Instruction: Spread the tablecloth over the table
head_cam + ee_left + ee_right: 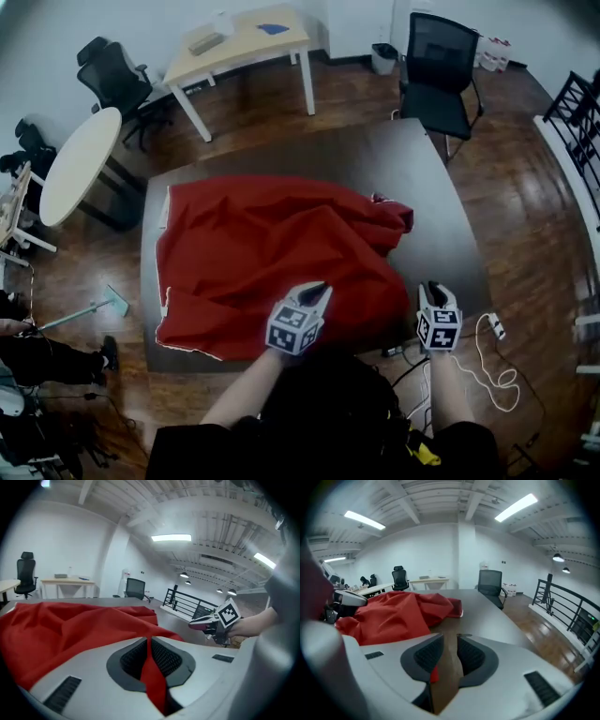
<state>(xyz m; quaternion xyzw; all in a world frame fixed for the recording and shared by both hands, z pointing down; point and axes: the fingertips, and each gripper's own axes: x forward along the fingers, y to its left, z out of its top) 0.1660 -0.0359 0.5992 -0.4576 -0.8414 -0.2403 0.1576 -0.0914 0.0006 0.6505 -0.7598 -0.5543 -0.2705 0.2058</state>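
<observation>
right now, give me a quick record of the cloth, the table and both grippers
cloth: red fabric tablecloth, rumpled, covering the left and middle of the table
table: dark rectangular table, right side bare
left gripper: fingers shut on the cloth's near edge
right gripper: fingers slightly apart, off the cloth, at the table's bare near right edge
task status: cloth not yet spread over the whole table
</observation>
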